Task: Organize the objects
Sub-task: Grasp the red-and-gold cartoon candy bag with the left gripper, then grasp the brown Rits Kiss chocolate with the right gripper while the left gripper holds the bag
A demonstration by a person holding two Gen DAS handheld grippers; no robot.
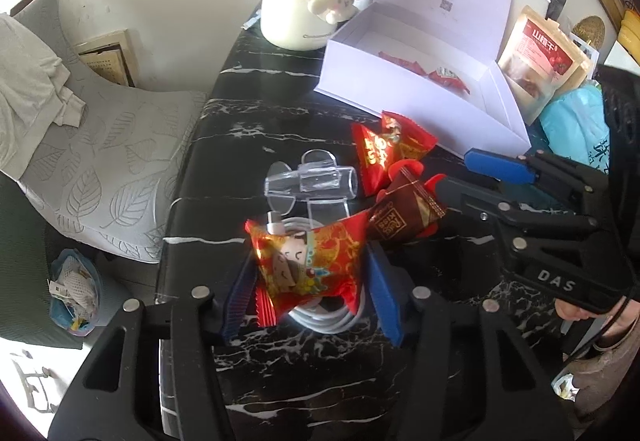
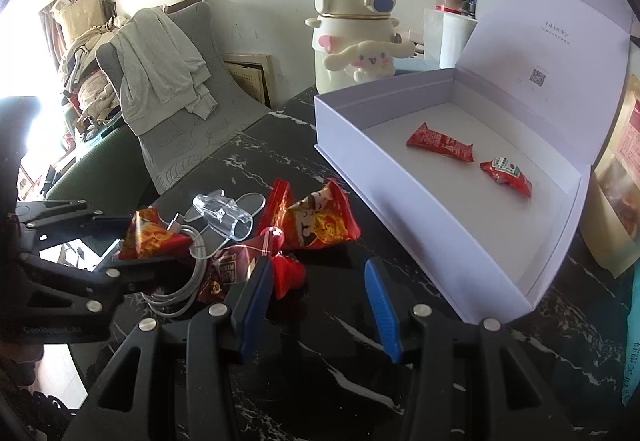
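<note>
Two grippers busy: left gripper clamped on cartoon candy packet over coiled cable; right gripper wide, empty. Lift clear of cable, carry past chocolate packet, release low inside white box at desk's far edge.
</note>
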